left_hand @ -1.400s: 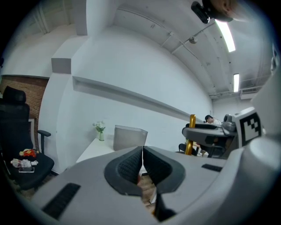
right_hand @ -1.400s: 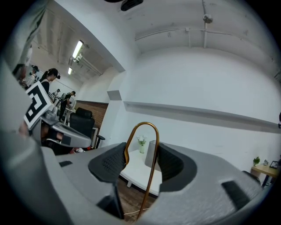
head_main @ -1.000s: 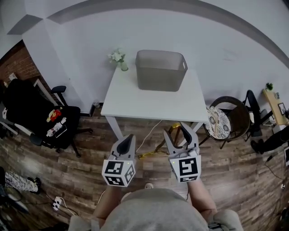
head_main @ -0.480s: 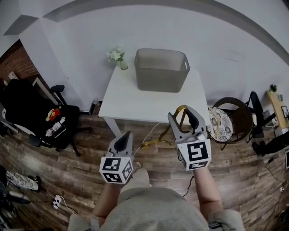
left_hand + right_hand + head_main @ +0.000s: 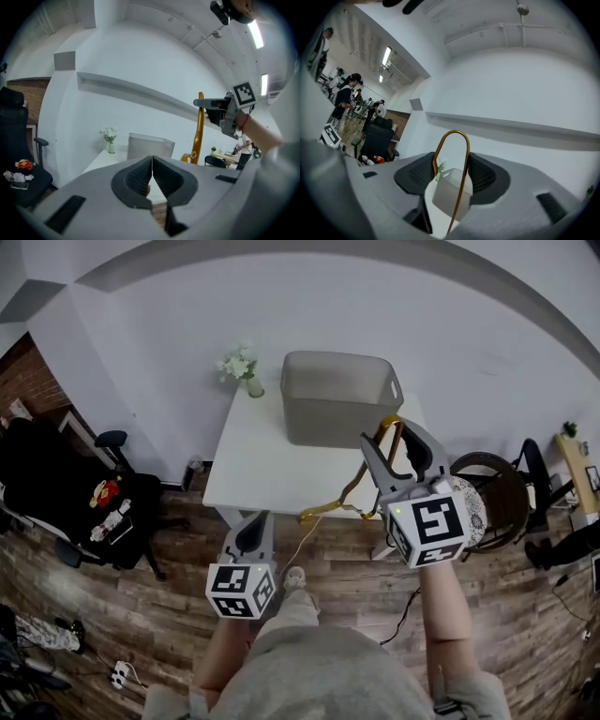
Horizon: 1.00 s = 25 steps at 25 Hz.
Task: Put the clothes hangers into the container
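My right gripper (image 5: 389,439) is shut on the hook of a gold clothes hanger (image 5: 342,498), which hangs down over the white table's (image 5: 272,465) front right edge. In the right gripper view the hook (image 5: 464,159) sits between both pads of that gripper (image 5: 452,173), touching each. The grey container (image 5: 337,395) stands at the back of the table, just beyond the right gripper, and shows past the jaws (image 5: 450,192). My left gripper (image 5: 255,531) is lower, in front of the table, its jaws (image 5: 151,176) shut with nothing between them. From there the hanger (image 5: 199,131) is at the right.
A small vase of white flowers (image 5: 239,367) stands at the table's back left corner. A round chair (image 5: 492,484) is to the table's right, and a black office chair (image 5: 66,484) with things on it to the left. A cable lies on the wooden floor (image 5: 141,615).
My right gripper has risen and moved forward to the table's right front with the hanger in it. The left gripper has stayed low and drifted slightly left.
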{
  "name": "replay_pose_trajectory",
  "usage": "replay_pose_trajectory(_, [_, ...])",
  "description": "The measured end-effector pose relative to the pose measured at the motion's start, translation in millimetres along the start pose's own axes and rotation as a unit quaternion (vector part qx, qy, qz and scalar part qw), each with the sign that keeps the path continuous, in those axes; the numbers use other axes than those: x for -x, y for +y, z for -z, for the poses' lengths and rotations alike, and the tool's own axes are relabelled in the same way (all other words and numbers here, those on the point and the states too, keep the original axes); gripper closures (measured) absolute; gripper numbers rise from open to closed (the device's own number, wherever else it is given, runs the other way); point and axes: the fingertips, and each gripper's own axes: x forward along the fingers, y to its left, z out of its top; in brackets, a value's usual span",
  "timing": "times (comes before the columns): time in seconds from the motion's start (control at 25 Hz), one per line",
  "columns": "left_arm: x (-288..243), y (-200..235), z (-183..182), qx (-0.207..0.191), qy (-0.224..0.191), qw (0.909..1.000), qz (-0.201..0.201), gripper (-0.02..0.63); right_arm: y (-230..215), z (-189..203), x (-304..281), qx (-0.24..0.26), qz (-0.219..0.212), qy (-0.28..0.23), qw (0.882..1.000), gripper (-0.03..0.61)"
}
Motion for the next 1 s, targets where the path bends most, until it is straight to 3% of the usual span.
replay_pose_trajectory(0.44, [-83.9, 56.8, -32.7, 0.006, -0.004, 1.0000, 0.001, 0.604, -62.7, -71.9, -110.7, 0.027, 0.018, -0.031, 0.999, 0.356])
replay_pose_trajectory(1.0, [-169.1, 95.1, -56.5, 0.004, -0.001, 0.9997, 0.024, 0.604, -123.2, -114.4, -216.1, 0.060, 0.049, -0.047, 0.996, 0.356])
